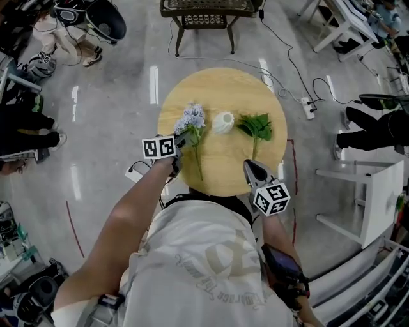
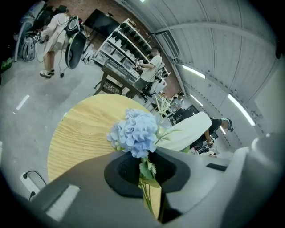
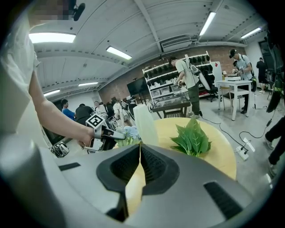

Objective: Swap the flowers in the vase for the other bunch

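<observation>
A bunch of pale blue flowers [image 1: 193, 117] hangs over the left part of the round wooden table [image 1: 217, 89], its green stem trailing toward me. My left gripper [image 1: 185, 139] is shut on that stem just below the blooms. In the left gripper view the blue flowers [image 2: 136, 132] rise out of the left gripper [image 2: 143, 167], with the stem pinched between the jaws. A white vase [image 1: 223, 122] stands mid-table with nothing in it. A bunch of green leaves [image 1: 257, 126] lies to its right. My right gripper [image 1: 254, 171] hovers at the near right edge, shut and empty.
A dark wicker bench [image 1: 206, 16] stands beyond the table. A power strip [image 1: 308, 107] with cables lies on the floor to the right. A white table [image 1: 377, 191] is further right. People sit and stand around the room's edges.
</observation>
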`<state>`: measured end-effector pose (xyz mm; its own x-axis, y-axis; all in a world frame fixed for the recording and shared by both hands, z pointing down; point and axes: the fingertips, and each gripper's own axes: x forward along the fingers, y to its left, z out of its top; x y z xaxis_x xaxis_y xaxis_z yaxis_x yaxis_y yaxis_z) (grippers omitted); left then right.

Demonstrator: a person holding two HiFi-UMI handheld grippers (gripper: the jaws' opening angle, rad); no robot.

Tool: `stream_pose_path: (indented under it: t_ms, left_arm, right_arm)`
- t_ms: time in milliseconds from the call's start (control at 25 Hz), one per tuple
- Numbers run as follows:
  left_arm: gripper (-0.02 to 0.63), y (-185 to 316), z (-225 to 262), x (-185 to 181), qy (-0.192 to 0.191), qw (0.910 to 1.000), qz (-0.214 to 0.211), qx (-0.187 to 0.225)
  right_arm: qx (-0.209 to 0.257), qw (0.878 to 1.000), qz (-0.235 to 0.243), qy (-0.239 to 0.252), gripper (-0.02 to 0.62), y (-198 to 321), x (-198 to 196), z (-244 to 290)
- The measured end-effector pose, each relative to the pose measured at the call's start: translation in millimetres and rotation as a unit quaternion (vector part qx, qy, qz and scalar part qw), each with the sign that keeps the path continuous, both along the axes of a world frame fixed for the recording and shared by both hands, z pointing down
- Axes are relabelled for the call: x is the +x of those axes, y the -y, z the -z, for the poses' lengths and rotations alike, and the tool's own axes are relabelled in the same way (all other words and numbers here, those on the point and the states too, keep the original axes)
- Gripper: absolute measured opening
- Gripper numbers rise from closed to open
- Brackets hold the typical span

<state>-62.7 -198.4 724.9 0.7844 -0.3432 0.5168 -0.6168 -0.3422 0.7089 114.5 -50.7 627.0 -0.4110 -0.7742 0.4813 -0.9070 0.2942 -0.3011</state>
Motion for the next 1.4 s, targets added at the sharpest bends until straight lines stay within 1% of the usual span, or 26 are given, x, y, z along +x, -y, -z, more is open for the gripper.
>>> stream_pose_path:
  t_ms: [240, 400, 480, 600, 760, 920, 1080, 1240, 1320, 1400]
  left_arm:
    - [0.039, 0.1, -20.1, -0.9, 0.016, 0.9996, 0.011, -0.023]
    - [0.060, -0.5, -32.4, -6.4, 0.041, 0.9983, 0.019, -0.038]
    - [0.074, 1.3, -34.4, -7.5, 0.042, 0.9978, 0.026, -0.045]
    - [0.131, 1.6, -37.0, -7.2, 0.041, 0.9971, 0.030, -0.057]
    - [0.260, -1.3, -39.3, -7.7, 0.044, 0.9964, 0.034, -0.063]
    - [0.319, -4.1, -35.7, -12.1, 0.045, 0.9960, 0.045, -0.062]
    - [0.327, -8.6, -30.7, -21.4, 0.051, 0.9956, 0.053, -0.058]
    - [0.327, -14.3, -25.3, -37.0, 0.049, 0.9957, 0.057, -0.054]
    - [0.327, -17.0, -17.6, -45.1, 0.049, 0.9969, 0.046, -0.042]
    - [0.327, -21.6, -9.1, -46.8, 0.054, 0.9980, 0.025, -0.023]
  right_arm:
    - [-0.006, 1.000, -0.004, 0.003, 0.008, -0.9, 3.2, -5.1]
    - [-0.011, 1.000, -0.006, 0.003, 0.009, -0.5, 4.4, -6.9]
    - [-0.011, 1.000, -0.007, 0.002, 0.008, 1.7, 6.2, -5.7]
    - [-0.011, 1.000, -0.007, 0.002, 0.008, 3.9, 7.8, -5.6]
    - [-0.012, 1.000, -0.001, 0.003, 0.008, 3.4, 6.2, -9.1]
    - [-0.010, 1.000, 0.004, 0.006, 0.008, 3.9, 2.6, -9.3]
    - [-0.008, 1.000, 0.005, 0.005, 0.008, 5.6, 1.7, -6.9]
    - [-0.005, 1.000, 0.006, 0.004, 0.008, 9.3, -5.0, -7.0]
    - [-0.001, 1.000, 0.006, 0.003, 0.008, 12.3, -12.5, -5.6]
    - [0.001, 1.000, 0.005, 0.000, 0.008, 15.2, -17.0, -2.6]
